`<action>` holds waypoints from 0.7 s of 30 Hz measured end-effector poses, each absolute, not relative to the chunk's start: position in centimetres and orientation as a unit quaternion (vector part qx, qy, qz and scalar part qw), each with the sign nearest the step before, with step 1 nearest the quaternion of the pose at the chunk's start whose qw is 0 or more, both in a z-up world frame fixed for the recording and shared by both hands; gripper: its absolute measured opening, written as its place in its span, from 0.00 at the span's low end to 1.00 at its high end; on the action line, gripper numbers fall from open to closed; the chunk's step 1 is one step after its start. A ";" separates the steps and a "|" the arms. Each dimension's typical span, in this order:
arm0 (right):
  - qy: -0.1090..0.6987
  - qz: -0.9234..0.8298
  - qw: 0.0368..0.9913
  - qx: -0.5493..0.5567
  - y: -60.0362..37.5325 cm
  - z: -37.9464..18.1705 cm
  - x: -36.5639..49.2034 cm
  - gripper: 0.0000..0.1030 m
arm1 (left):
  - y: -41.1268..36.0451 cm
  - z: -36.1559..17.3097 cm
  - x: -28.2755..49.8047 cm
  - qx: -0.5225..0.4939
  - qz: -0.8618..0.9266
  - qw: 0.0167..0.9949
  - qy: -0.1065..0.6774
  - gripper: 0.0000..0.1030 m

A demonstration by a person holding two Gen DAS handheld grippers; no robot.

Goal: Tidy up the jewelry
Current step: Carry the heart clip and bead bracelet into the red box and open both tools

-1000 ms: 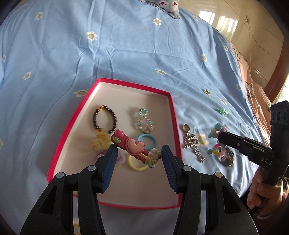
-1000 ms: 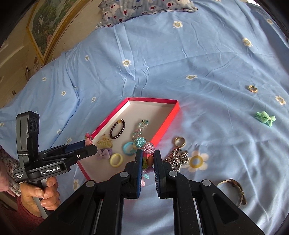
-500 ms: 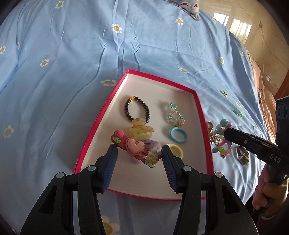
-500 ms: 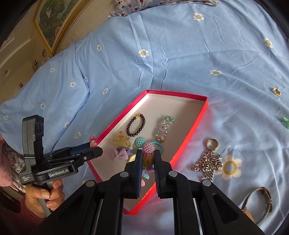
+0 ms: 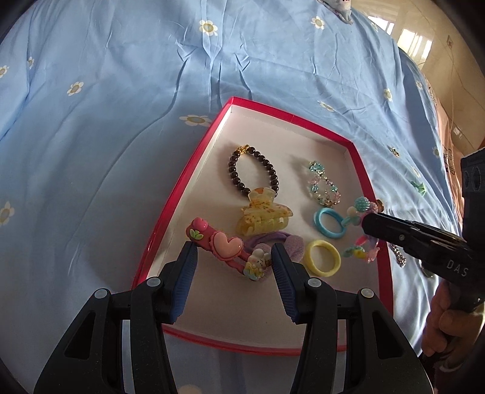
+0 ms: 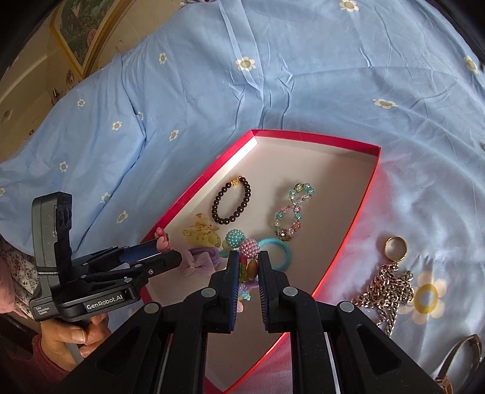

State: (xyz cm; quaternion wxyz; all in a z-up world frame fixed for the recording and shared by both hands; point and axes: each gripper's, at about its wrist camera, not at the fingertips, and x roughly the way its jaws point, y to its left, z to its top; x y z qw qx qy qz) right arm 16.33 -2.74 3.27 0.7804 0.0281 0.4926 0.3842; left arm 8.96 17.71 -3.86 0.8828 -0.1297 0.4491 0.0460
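Note:
A red-rimmed box [image 5: 169,212] [image 6: 363,194] lies on the blue bedsheet. My left gripper [image 5: 232,257] is shut on a pink hair clip [image 5: 224,247] with a heart, held over the box's near left part. My right gripper [image 6: 246,266] is shut on a colourful beaded charm [image 6: 248,247] over the box; the charm also shows in the left wrist view [image 5: 362,206]. In the box lie a dark bead bracelet [image 5: 251,172], a crystal bracelet [image 5: 324,186], a yellow claw clip [image 5: 262,216], a blue ring [image 5: 330,222], a yellow ring [image 5: 322,257] and a purple bow tie [image 5: 282,242].
On the sheet right of the box lie a gold ring [image 6: 395,248], a silver chain [image 6: 388,291] and a watch [image 6: 460,357]. A small green bow [image 5: 419,186] lies farther off. A pillow [image 5: 339,6] is at the bed's far end.
Both grippers have moved in over the box with their items. The right gripper carried the beaded charm from the sheet beside the box to above its contents.

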 end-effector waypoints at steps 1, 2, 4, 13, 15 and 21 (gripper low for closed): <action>0.496 0.382 0.779 0.027 -2.5 2.9 16.5 0.11 | 17.7 -4.0 9.1 -0.130 0.045 0.882 0.450 0.48; 0.499 0.381 0.778 0.026 -2.4 2.6 16.6 0.11 | 17.8 -4.2 9.2 -0.130 0.045 0.881 0.453 0.48; 0.503 0.378 0.777 0.022 -2.0 2.1 16.7 0.11 | 17.8 -4.4 9.4 -0.130 0.044 0.879 0.456 0.48; 0.515 0.372 0.772 0.011 -1.1 0.7 17.1 0.12 | 18.2 -4.8 9.9 -0.131 0.046 0.880 0.454 0.49; 0.514 0.372 0.773 0.010 -0.9 0.6 17.2 0.12 | 18.1 -4.7 10.0 -0.130 0.047 0.880 0.454 0.49; 0.514 0.373 0.772 0.007 -0.8 0.7 17.2 0.14 | 18.1 -4.7 10.1 -0.130 0.045 0.880 0.455 0.51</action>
